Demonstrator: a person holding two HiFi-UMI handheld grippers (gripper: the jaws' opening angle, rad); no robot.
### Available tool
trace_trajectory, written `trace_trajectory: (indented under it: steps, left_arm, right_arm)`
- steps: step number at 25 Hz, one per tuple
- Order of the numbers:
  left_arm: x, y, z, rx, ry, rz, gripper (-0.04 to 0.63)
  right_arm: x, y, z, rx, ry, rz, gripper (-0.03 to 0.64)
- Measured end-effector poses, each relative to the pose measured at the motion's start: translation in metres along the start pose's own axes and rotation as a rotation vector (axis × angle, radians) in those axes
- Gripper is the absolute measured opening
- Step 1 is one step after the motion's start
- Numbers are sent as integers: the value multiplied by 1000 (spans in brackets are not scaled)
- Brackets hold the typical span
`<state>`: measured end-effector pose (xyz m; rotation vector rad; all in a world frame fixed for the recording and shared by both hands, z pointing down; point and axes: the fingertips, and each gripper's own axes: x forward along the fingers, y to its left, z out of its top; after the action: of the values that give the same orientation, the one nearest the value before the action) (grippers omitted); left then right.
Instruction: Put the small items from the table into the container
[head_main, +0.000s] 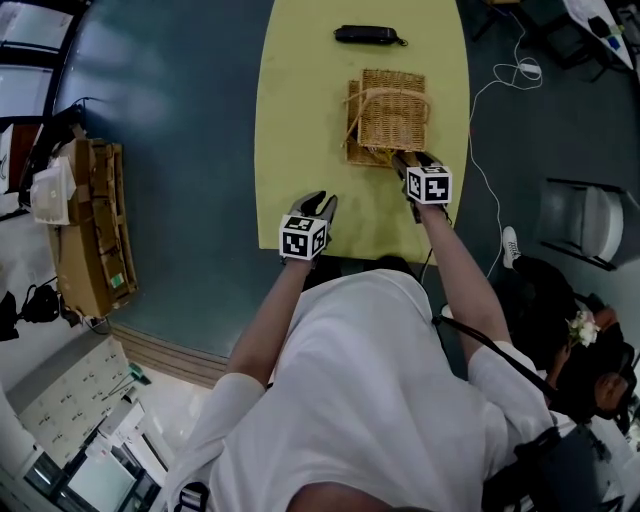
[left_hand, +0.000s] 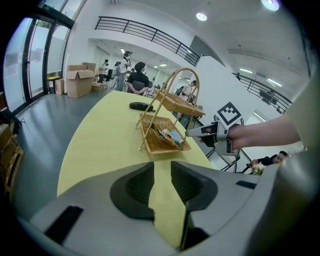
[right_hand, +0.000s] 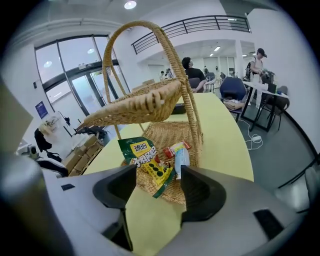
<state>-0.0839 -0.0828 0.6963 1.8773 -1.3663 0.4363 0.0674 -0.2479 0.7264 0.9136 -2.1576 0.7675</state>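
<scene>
A yellow tabletop (head_main: 300, 150) carries a two-tier wicker basket (head_main: 390, 115) with an arched handle, standing near the middle of the top. The right gripper (right_hand: 158, 172) is at the basket's near edge, pointing down at its lower tray (right_hand: 170, 132). Its jaws stand wide apart and press on nothing. Between them lies a green snack packet (right_hand: 147, 160), draped over the front rim of the lower tray with one corner hanging out toward the tabletop. Just beside it in the same tray lies a small red-and-blue packet (right_hand: 180, 157). The upper tray (right_hand: 135, 105) sits tilted above them. The left gripper (left_hand: 162, 170) hangs over the near part of the tabletop, well apart from the basket. Its jaws are partly apart, with only bare yellow surface showing between them. A black case (head_main: 368, 35) lies at the far end of the tabletop, beyond the basket.
</scene>
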Motion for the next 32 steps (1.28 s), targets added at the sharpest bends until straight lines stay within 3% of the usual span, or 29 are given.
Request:
trace_trajectory:
  steps: [9,23,28,32]
  left_arm:
    - [-11,-9,11,55,-33,-85,109]
    - [-61,-17,24,184,-86,-234,109]
    - [-69,-31,40,150,-178,-213,109]
    - [-84,-55,32,136,-207,-230,107]
  right_arm:
    - [-40,26,-9,15,-51,-37,272]
    - [-128,114,-45,159,-230,-75,265]
    - [-162,124,-48,70,-282,-81,141]
    - [-192,141,-53,17,-325,-62,42]
